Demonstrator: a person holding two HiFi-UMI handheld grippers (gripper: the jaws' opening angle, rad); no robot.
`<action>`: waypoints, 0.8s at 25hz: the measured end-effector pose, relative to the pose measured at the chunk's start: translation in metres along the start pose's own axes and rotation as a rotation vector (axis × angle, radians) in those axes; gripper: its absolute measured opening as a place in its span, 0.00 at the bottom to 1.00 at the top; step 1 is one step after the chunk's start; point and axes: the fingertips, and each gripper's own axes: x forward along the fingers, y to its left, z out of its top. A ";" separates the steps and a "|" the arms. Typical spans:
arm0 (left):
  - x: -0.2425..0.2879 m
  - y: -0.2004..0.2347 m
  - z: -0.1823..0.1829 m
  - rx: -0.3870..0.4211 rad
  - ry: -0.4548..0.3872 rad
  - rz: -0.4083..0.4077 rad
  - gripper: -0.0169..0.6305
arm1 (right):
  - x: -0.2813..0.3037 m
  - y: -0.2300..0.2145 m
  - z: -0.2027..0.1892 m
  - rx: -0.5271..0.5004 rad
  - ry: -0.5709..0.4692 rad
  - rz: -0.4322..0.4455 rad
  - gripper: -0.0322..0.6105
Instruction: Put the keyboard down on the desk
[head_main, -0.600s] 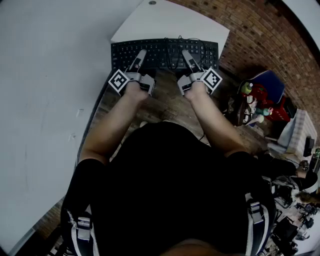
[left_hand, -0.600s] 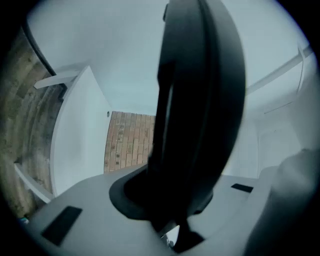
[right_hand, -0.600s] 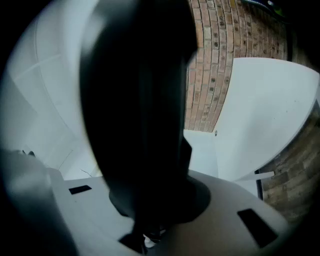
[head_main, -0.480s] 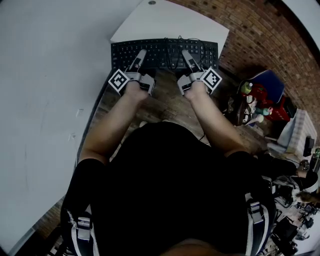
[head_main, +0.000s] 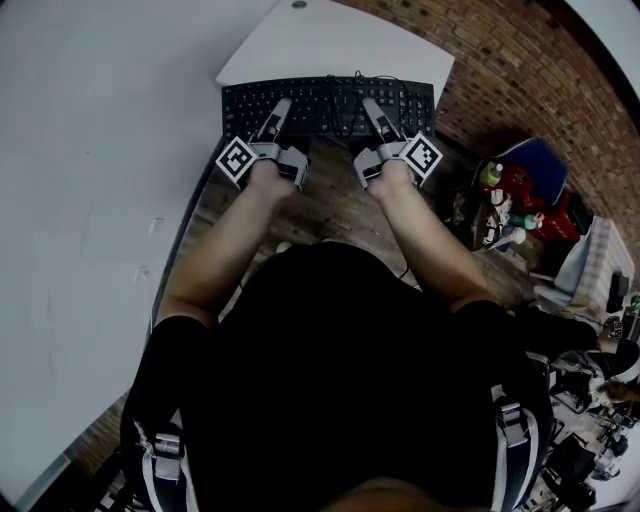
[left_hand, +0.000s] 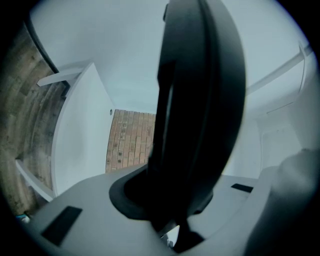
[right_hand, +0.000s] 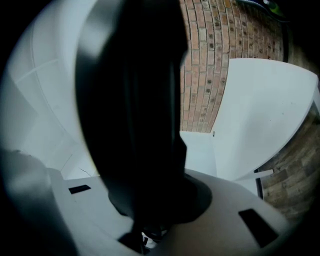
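Clamping the keyboard (head_main: 330, 100) by its near edge, the left claw (head_main: 282, 105) and right claw (head_main: 369, 106) each pinch it tight. It sits level over the near end of the white counter (head_main: 330, 45), contact unclear; brickwork (head_main: 520, 70) lies beyond.

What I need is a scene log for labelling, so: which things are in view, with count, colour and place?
keyboard: one, black, at the desk's near edge, held by both grippers
desk: one, white, top centre
brick wall: one, red-brown, upper right
large surface: one, white, all along the left
plank floor: brown, below the keyboard
clutter: several items, red, blue and green, right edge; too small to name
left hand-held gripper: one, grey with a black-and-white marker cube, shut on the keyboard's left half
right hand-held gripper: one, same colours, shut on the keyboard's right half
forearms: two, bare, centre
top: one, black, bottom centre
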 end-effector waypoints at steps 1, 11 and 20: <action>0.000 0.001 0.000 -0.003 -0.001 0.001 0.16 | 0.001 0.000 0.001 -0.001 0.000 -0.002 0.20; -0.002 0.017 0.004 -0.020 -0.010 -0.003 0.16 | 0.000 -0.012 0.009 -0.018 -0.052 -0.020 0.21; -0.003 0.022 0.004 -0.029 -0.023 0.005 0.16 | 0.001 -0.017 0.013 -0.022 -0.061 -0.038 0.21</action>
